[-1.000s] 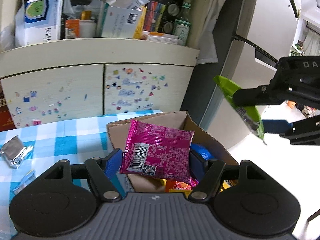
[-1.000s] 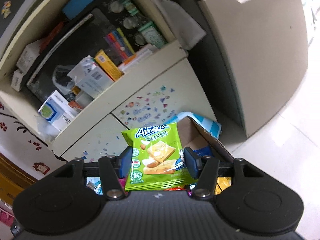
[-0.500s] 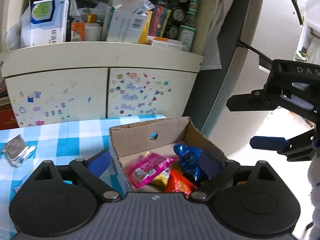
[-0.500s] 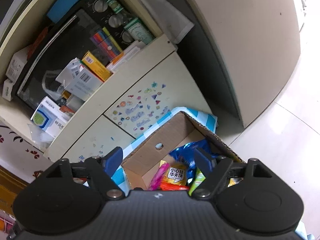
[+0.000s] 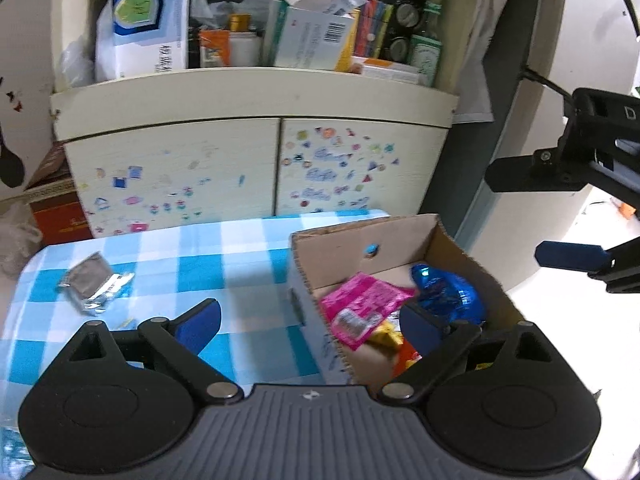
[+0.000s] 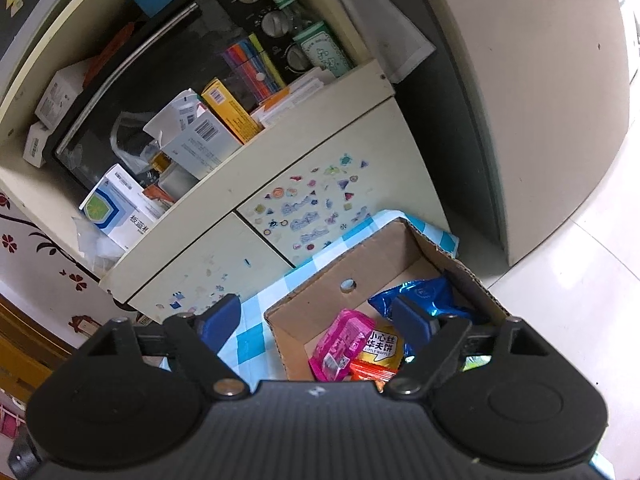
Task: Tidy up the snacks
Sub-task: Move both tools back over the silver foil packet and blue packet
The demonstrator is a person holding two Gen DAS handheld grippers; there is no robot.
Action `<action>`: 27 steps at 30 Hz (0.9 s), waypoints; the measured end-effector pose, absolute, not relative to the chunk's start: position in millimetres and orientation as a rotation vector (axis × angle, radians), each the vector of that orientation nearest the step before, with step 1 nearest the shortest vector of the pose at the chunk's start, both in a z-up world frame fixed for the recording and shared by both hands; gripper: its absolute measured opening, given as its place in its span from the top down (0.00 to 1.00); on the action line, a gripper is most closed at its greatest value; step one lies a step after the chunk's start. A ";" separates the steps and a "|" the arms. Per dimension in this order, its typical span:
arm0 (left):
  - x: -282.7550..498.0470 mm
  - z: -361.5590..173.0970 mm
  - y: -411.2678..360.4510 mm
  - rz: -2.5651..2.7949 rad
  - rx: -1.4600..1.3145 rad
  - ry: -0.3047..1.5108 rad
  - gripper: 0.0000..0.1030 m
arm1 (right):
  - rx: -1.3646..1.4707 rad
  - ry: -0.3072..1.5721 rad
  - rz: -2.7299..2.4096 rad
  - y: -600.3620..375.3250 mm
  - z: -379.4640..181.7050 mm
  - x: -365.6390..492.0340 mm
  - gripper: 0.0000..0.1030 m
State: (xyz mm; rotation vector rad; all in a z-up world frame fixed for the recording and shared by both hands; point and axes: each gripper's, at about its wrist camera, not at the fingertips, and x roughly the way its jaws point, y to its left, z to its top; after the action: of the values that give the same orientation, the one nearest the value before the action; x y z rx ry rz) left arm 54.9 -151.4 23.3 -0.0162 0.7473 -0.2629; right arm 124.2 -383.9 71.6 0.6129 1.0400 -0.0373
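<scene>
Pink packet in box, under spread left tool.

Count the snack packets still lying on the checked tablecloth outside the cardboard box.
1: a silver packet lies on the blue checked tablecloth, left of the cardboard box. The claw bodies hide the near part of the cloth, so more may be hidden.

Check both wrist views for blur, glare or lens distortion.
Left wrist view: slight motion blur on the cabinet stickers and silver packet; floor at right blown out white; fisheye bends the shelf edge. Right wrist view: sharper, text on the yellow packet is readable; strong fisheye tilt; bright floor glare at right.
</scene>
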 end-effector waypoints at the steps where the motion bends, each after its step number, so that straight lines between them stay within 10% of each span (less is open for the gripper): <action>1: 54.2 24.0 -149.7 -0.252 -0.004 0.749 0.05 | 0.610 1.044 -0.035 -382.2 71.2 124.9 0.19; 27: 53.2 35.3 -74.3 -0.056 0.090 0.796 0.01 | 0.349 1.030 0.070 -319.5 72.5 129.3 0.18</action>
State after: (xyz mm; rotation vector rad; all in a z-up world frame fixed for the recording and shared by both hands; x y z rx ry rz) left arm 53.2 -74.3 35.3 0.0902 0.7956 -0.0564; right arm 129.3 -319.5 72.5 0.3493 1.0304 0.0697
